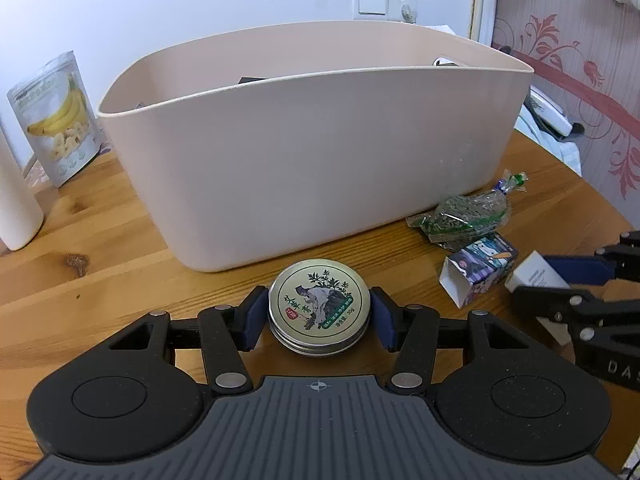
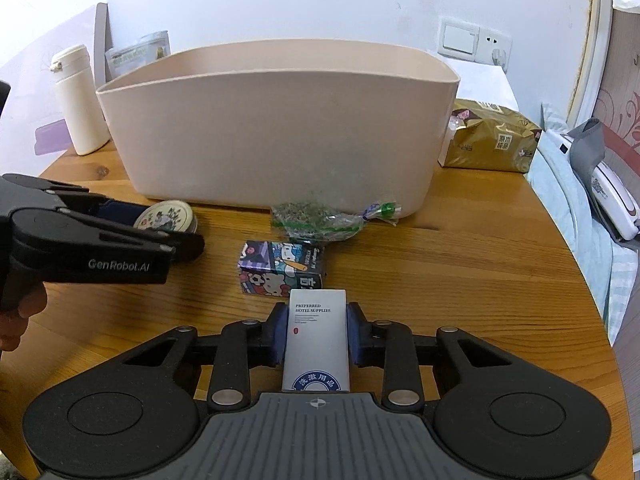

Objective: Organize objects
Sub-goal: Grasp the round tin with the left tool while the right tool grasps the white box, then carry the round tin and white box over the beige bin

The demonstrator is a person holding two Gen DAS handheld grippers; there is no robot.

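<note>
My left gripper [image 1: 318,314] is shut on a round metal tin [image 1: 318,306] with a printed lid, low over the wooden table in front of the beige bin [image 1: 312,152]. The tin [image 2: 166,216] and left gripper [image 2: 160,226] also show in the right wrist view. My right gripper [image 2: 317,334] is shut on a white hotel-supplies box [image 2: 317,338], just behind a cartoon-printed box [image 2: 282,266]. The right gripper [image 1: 560,280] and white box [image 1: 534,274] also show at the right of the left wrist view. A clear bag of dried herbs [image 2: 320,218] lies against the bin [image 2: 280,128].
A banana-chip pouch [image 1: 56,120] and a white bottle [image 2: 80,100] stand left of the bin. A gold tissue pack [image 2: 492,138] lies right of it. The table's rounded edge [image 2: 592,280] runs along the right, with bedding and a white device [image 2: 612,200] beyond. The cartoon box [image 1: 480,270] and herb bag [image 1: 468,216] lie at right.
</note>
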